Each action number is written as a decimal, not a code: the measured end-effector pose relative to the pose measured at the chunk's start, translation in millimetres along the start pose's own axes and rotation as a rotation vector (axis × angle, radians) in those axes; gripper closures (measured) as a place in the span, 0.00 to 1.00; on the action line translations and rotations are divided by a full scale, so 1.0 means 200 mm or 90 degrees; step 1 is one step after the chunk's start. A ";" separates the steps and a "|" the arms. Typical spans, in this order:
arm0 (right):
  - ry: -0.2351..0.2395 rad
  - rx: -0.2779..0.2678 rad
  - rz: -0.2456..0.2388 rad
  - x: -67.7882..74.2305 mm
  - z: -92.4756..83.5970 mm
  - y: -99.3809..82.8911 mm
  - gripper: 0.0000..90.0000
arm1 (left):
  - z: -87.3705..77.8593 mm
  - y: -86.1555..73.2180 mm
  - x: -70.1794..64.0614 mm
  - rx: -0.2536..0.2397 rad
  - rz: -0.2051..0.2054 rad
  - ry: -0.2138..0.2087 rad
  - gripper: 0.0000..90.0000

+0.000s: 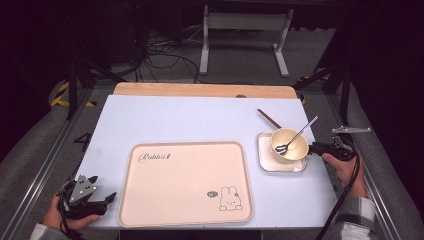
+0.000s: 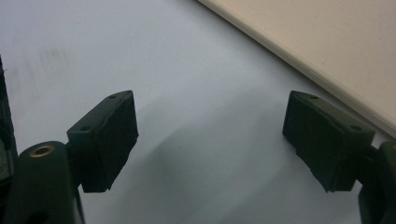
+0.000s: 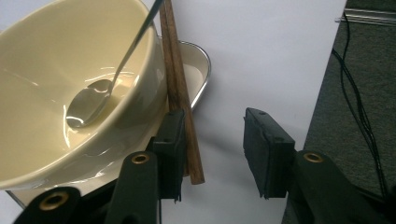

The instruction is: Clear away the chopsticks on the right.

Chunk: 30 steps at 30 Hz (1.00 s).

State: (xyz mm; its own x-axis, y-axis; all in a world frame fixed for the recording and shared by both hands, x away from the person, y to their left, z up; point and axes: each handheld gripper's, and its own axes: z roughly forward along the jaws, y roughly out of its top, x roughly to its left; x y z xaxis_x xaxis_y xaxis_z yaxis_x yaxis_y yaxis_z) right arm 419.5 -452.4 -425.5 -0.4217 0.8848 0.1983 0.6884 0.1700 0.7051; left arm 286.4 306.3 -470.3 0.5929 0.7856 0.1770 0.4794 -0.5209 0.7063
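My right gripper [image 3: 212, 154] gapes, jaws off the brown wooden chopsticks [image 3: 180, 93] beside the cream ceramic bowl [image 3: 70, 93]; my left gripper [image 2: 210, 140] gapes empty over the white table [image 2: 187, 70].

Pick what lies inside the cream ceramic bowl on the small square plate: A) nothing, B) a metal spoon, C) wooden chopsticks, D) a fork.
B: a metal spoon rests its head in the cream bowl, handle leaning over the rim; the wooden chopsticks lie outside it.
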 end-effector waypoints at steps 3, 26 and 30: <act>0.001 0.002 -0.001 0.00 0.00 0.00 0.67 | 0.00 0.00 0.00 0.001 0.006 -0.002 0.21; -0.002 0.019 -0.008 0.03 0.06 0.02 0.78 | 0.00 0.01 0.00 0.001 0.004 -0.009 0.21; -0.024 0.027 -0.007 0.04 0.08 0.03 0.93 | 0.01 0.01 0.00 0.001 0.003 -0.009 0.21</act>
State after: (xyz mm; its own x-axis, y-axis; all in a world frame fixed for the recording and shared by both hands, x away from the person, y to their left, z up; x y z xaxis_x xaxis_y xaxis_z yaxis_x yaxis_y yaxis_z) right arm 429.6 -437.8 -431.5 -0.4076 0.8983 0.1640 0.7081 0.1976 0.6779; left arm 287.4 305.0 -470.3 0.6045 0.7781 0.1710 0.4771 -0.5255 0.7044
